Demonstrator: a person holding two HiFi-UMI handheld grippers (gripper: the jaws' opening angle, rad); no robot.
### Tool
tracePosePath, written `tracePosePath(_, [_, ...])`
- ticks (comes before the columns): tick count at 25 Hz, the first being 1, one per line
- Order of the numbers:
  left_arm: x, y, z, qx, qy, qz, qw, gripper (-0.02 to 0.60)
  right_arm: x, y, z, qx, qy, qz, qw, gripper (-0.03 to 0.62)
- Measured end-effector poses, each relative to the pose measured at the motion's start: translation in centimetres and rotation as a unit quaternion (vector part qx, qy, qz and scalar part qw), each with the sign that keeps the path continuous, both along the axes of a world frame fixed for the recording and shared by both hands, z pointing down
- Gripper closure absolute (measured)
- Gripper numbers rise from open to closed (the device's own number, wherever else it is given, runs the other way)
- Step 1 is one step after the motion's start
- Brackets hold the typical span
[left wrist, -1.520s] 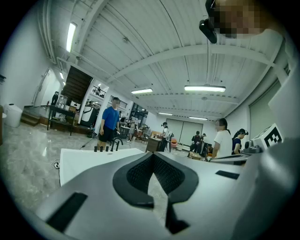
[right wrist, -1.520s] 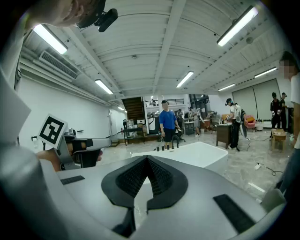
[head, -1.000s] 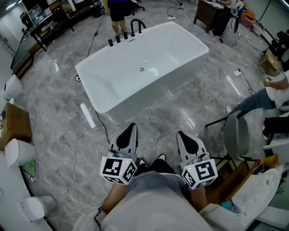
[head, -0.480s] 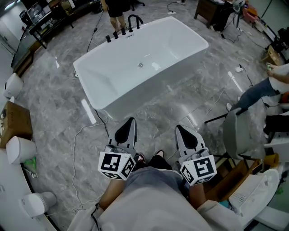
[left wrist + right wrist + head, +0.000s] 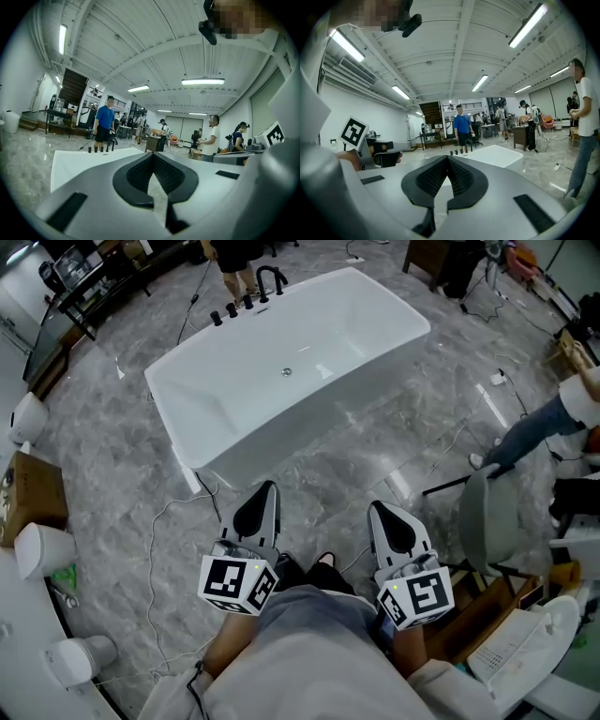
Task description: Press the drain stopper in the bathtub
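A white freestanding bathtub [image 5: 184, 418] stands on the grey marble floor ahead, with black taps [image 5: 267, 279] at its far rim. The small round drain stopper [image 5: 287, 372] sits in the middle of the tub's bottom. My left gripper [image 5: 265, 487] and right gripper [image 5: 380, 508] are held low, close to my body and well short of the tub. Both are shut with nothing between the jaws. In the left gripper view the left gripper [image 5: 153, 154] points over the tub [image 5: 77, 160]. In the right gripper view the right gripper [image 5: 447, 157] points at the tub [image 5: 499, 155].
A person in a blue shirt [image 5: 104, 123] stands behind the taps. Another person's leg [image 5: 530, 432] and a grey chair [image 5: 487, 521] are at the right. White toilets [image 5: 37, 554], a cardboard box [image 5: 28, 498] and floor cables [image 5: 178, 517] lie at the left.
The tub has slid slightly up and left in the head view. Both grippers stay shut in the same low position.
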State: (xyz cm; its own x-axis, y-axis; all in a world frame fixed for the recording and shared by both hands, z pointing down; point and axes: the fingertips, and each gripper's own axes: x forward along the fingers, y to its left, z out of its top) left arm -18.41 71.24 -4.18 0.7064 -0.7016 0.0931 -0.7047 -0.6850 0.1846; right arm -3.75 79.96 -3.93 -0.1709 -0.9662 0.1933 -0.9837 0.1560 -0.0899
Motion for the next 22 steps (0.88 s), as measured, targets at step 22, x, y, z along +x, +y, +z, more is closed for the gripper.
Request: tracePosePath(22, [5.6, -12.7, 1.7, -0.017, 0.001, -0.008, 0.9998, 0.575, 4.8, -13.0, 1.2, -0.018, 0.000, -0.033, 0.999, 0.579])
